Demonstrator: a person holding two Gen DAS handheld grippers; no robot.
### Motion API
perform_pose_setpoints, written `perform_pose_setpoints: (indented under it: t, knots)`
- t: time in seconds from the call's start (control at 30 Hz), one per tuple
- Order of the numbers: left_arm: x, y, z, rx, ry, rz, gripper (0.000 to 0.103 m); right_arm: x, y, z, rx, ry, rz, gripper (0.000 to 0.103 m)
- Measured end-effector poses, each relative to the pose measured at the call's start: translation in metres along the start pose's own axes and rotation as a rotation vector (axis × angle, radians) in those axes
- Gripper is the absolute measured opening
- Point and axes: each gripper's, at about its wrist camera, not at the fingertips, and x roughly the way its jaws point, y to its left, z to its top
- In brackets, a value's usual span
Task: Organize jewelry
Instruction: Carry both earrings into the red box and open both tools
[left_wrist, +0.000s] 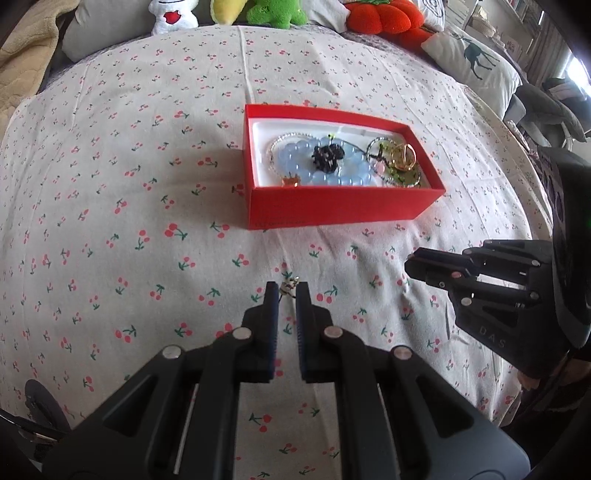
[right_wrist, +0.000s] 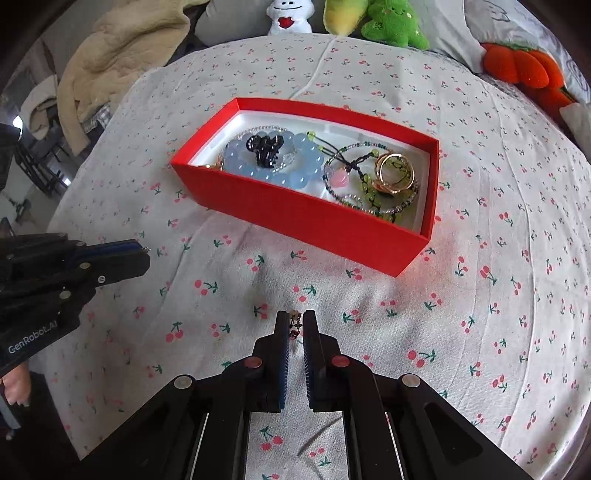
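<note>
We've got both claws pinched nearly shut, the left gripper (left_wrist: 287, 291) and right gripper (right_wrist: 296, 320) each nipping a tiny earring (left_wrist: 289, 286). The red box (left_wrist: 343, 205) of jewelry sits just ahead of both tips.

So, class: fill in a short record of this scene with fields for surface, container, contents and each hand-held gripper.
surface: cherry-print cloth
container: red box, open
contents: blue bead bracelet, black hair clip, gold rings, green bead strand
left hand-held gripper: shut on small earring
right hand-held gripper: shut on small trinket
</note>
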Motion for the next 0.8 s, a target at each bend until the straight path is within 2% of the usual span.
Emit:
perform_pose_setpoints:
  t: [0.3,0.7,0.77,0.8]
  knots:
    - [-0.004,0.004,0.048,-0.058,-0.115,-0.033,0.01,-0.028,-0.014,0.032,0.086,-0.118,0.042,0.007]
    - [0.028,0.008,0.072,-0.145,-0.108,-0.059,0.012,-0.021,-0.037,0.052,0.164,-0.16,0.074,0.008]
    - [0.027,0.005,0.072,-0.134,-0.106,-0.047,0.024,-0.021,-0.038,0.054,0.159,-0.167,0.078,0.009]
    - [0.024,0.003,0.071,-0.127,-0.109,-0.04,0.029,-0.022,-0.039,0.055,0.161,-0.169,0.074,0.012]
